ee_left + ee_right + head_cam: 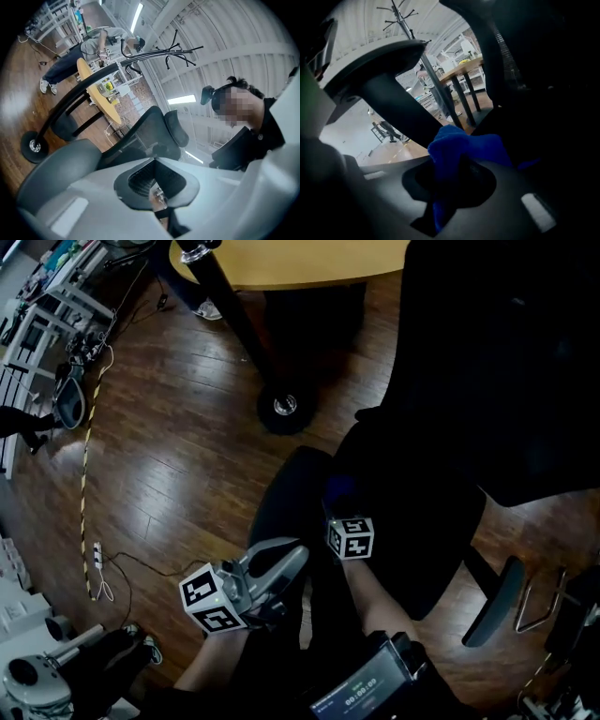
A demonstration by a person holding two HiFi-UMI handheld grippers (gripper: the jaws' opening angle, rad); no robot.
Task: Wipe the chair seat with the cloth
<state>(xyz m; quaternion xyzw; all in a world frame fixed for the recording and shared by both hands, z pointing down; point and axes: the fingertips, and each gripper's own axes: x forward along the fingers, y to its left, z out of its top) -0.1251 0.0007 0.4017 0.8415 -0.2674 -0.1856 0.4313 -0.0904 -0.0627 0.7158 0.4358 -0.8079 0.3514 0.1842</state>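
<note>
In the head view a black office chair stands at the right, its seat [422,521] below its tall backrest [506,362]. My right gripper [341,507] is at the seat's left edge, shut on a blue cloth [338,489]. The right gripper view shows the cloth [461,147] bunched between the jaws of that gripper [454,168], against the dark chair. My left gripper [298,553] hangs beside the seat's front left, apart from it. In its own view the left gripper [154,164] points upward with jaws together and nothing held.
A round wooden table [291,263] is at the top, with a black coat-stand pole and its base [284,407] just left of the chair. Cables [94,563] lie on the wooden floor at left. The chair's armrest [495,601] juts out at lower right.
</note>
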